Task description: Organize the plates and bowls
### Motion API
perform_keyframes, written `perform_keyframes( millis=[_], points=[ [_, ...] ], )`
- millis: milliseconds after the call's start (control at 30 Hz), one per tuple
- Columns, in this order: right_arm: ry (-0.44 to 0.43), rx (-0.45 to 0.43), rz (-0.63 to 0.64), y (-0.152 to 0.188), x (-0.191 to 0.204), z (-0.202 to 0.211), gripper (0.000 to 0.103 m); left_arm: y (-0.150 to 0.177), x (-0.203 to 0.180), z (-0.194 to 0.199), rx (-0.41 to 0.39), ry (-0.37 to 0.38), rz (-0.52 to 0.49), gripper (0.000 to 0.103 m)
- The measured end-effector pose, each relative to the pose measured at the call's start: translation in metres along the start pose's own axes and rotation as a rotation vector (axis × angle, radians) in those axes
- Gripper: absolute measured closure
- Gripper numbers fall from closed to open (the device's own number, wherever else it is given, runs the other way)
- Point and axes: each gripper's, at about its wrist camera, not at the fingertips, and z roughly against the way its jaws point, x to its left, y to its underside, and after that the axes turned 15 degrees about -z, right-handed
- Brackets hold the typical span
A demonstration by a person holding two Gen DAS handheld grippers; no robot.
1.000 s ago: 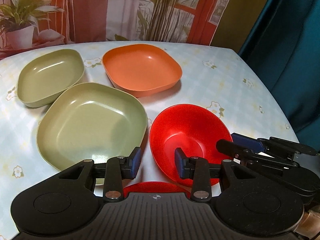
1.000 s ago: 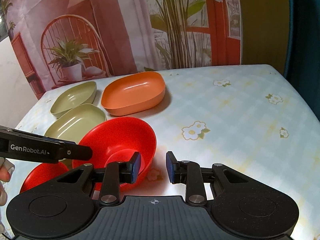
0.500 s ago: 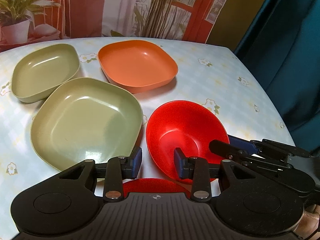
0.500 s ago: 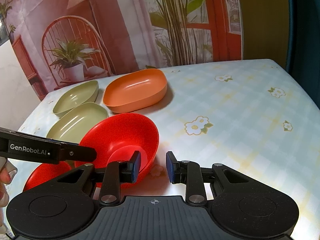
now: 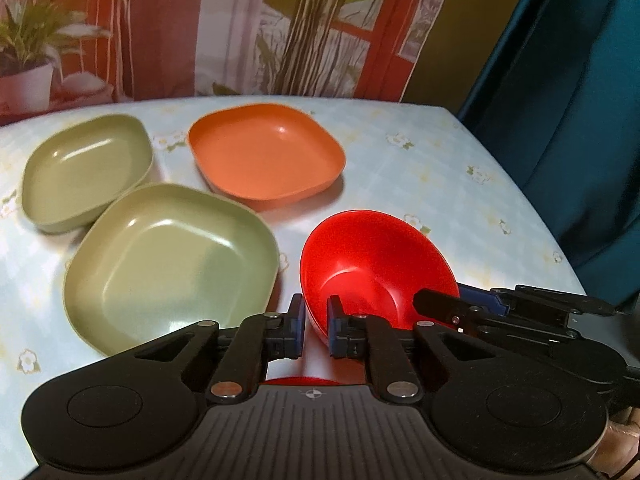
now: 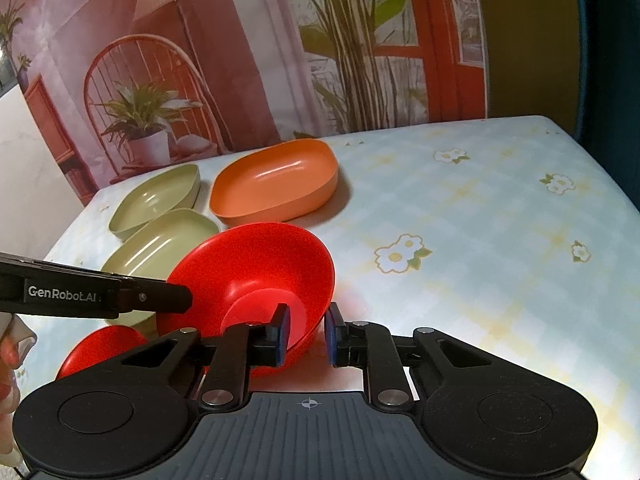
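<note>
second red bowl [image 5: 301, 380] mostly hidden behind left gripper body, near rim of tilted red bowl [image 6: 256, 272] behind right finger, hand [image 6: 10, 364] cut by edge

A staged domestic dining corner rather than a lived-in room. A table [image 6: 480, 220] is covered with a pale blue checked cloth printed with small white flowers. Plastic tableware sits on it: two olive green dishes [image 5: 168, 264], an orange dish [image 5: 264, 156] and red bowls [image 6: 256, 268]. Behind hangs a printed backdrop [image 6: 240, 60] picturing a wicker chair, a potted plant, tall stems and a red-framed door. A teal curtain [image 5: 568, 120] hangs to the side.
</note>
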Motion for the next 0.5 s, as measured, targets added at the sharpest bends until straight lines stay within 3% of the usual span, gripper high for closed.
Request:
perform_keyframes(
  millis=[500],
  points=[
    [-0.016,-0.062,0.033,-0.015,0.018,0.028,0.085,-0.005,0.001,0.036,-0.083,-0.008,-0.001,0.091]
  ],
)
